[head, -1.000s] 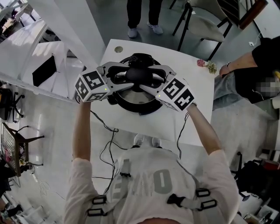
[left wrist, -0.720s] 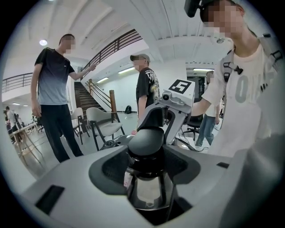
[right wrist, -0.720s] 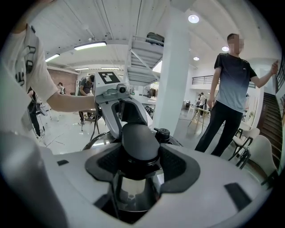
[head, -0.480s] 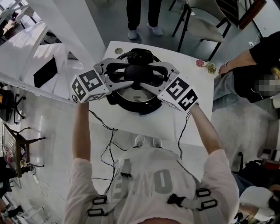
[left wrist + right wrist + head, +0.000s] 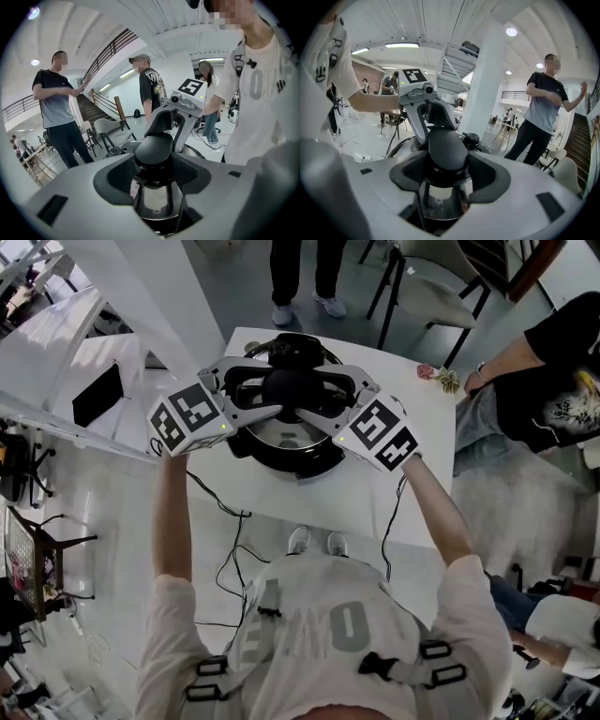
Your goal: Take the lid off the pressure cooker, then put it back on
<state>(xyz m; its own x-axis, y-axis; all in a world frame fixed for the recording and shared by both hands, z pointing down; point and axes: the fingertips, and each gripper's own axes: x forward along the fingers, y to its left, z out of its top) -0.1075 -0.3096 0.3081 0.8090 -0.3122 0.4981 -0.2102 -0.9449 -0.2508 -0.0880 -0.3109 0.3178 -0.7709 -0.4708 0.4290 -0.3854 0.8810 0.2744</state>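
The left gripper's jaws [image 5: 155, 174] are clamped on the black knob [image 5: 154, 146] of the lid from the left. The right gripper's jaws [image 5: 446, 174] are clamped on the same knob from the right, so the two grippers face each other across it. Under the knob the shiny lid [image 5: 281, 432] hangs over the black pressure cooker [image 5: 309, 463], which stands toward the far side of the white bench [image 5: 412, 502].

The first step looks under way: the lid seems lifted off its seat, though I cannot tell whether it is fully clear of the rim. Carrying it away, bringing it back and seating it are still to do.

Against the earlier frames, both grippers and the knob sit higher and look larger in the head view, while the cooker has not shifted. The grip looks unchanged.
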